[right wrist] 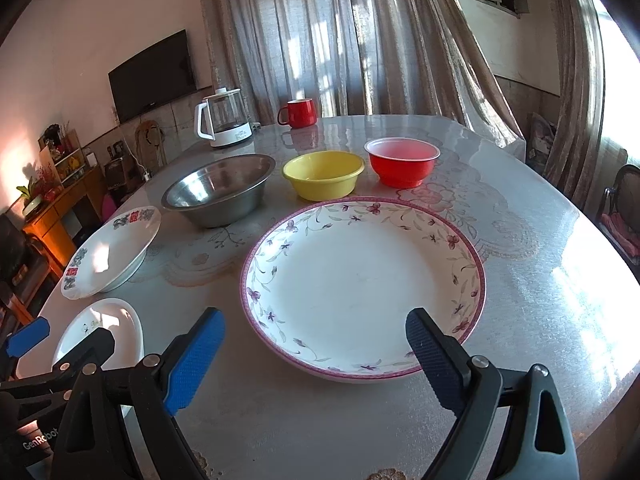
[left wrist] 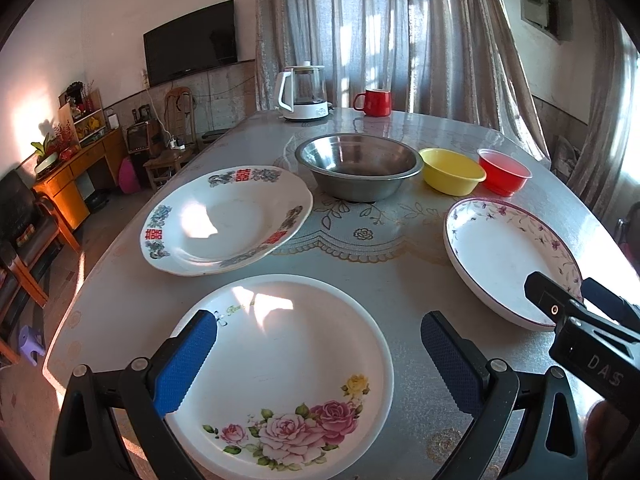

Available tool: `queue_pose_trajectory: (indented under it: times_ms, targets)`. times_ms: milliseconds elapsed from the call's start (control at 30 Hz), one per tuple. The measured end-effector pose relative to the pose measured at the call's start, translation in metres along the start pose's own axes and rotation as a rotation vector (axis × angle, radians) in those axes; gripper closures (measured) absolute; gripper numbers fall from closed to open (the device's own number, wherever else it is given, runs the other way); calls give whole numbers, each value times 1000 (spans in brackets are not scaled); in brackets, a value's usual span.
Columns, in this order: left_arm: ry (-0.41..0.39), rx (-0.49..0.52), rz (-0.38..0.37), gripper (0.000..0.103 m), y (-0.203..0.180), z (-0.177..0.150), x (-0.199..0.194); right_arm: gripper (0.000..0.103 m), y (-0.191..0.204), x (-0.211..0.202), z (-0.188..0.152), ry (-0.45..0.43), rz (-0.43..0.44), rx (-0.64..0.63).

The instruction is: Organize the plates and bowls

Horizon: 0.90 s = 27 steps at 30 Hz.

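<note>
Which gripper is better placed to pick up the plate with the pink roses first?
Left. The open left gripper already frames the rose plate, which lies just ahead of its fingers. The right gripper, also open, faces the purple-rimmed plate instead.

three plates lie on the table [right wrist: 520, 320] toward its near edge: the rose plate [left wrist: 288, 364] nearest the near edge, the double-happiness plate [left wrist: 224, 220] behind it toward the left edge, the vine-rimmed plate [right wrist: 360, 284] to their right. behind the plates, across the middle of the table, three bowls stand in a row: the steel bowl [right wrist: 220, 192] leftmost, the small bowl [right wrist: 324, 174] just beside it, the plastic bowl [right wrist: 402, 160] rightmost, close to the small one. at the far edge stand the kettle [right wrist: 224, 120], to the left, and the mug [right wrist: 300, 112] to its right, apart from each other.
</note>
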<state>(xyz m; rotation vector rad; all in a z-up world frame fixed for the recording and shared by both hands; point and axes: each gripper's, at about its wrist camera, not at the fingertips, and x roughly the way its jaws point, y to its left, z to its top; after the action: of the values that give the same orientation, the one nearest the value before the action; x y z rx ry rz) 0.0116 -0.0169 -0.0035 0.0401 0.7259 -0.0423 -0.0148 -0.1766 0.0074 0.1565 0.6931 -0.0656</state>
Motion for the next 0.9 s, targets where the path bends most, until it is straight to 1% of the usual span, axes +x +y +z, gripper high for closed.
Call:
queue_pose_trajectory:
  times_ms: [100,200,267,333,400,433,467,500,533,567,600,633,667,700,733,767,800,833,867,900]
  targets:
    - [1,19,-24,0,-5,3,2,9,-13,3,5,14,23,22]
    - [31,24,-93,0,-7,8,8,9,-34,7,12,27,75,58]
    - [50,39,-117,0,-11,15,11,9,-52,11,18,38,102,91]
    - [59,52,-149,0,-15,23,14,9,-72,16,26,53,101,129]
    - [78,61,-203,0,-20,31,18,9,-94,23,33,68,94,183]
    - [86,62,-225,0,-23,35,21,12,-105,27,37,74,91,208]
    - [85,65,-243,0,-26,39,23,19,-114,32,40,83,83,225]
    - [89,69,-259,0,-29,42,25,21,-121,38,43,96,77,232]
    - [96,71,-272,1,-33,45,27,27,-127,44,45,108,73,236]
    - [103,71,-293,1,-36,49,31,36,-132,49,45,121,64,239]
    - [114,70,-319,1,-40,52,35,41,-136,56,46,137,55,237]
    - [128,68,-336,1,-44,55,40,49,-140,62,45,155,51,232]
    - [139,68,-349,4,-49,57,44,60,-144,67,45,173,47,237]
    - [148,70,-362,6,-53,59,50,65,-148,71,44,182,46,248]
    - [158,76,-368,11,-58,61,55,69,-151,74,43,187,47,251]
    - [177,83,-372,19,-64,62,63,72,-152,78,42,195,41,249]
    - [196,89,-378,24,-67,63,69,75,-154,81,41,205,36,249]
    - [221,92,-399,37,-71,63,76,79,-156,84,40,214,44,255]
    - [250,87,-417,46,-75,63,84,79,-157,86,39,222,58,258]
    - [276,79,-429,48,-77,63,91,80,-157,87,39,216,62,255]
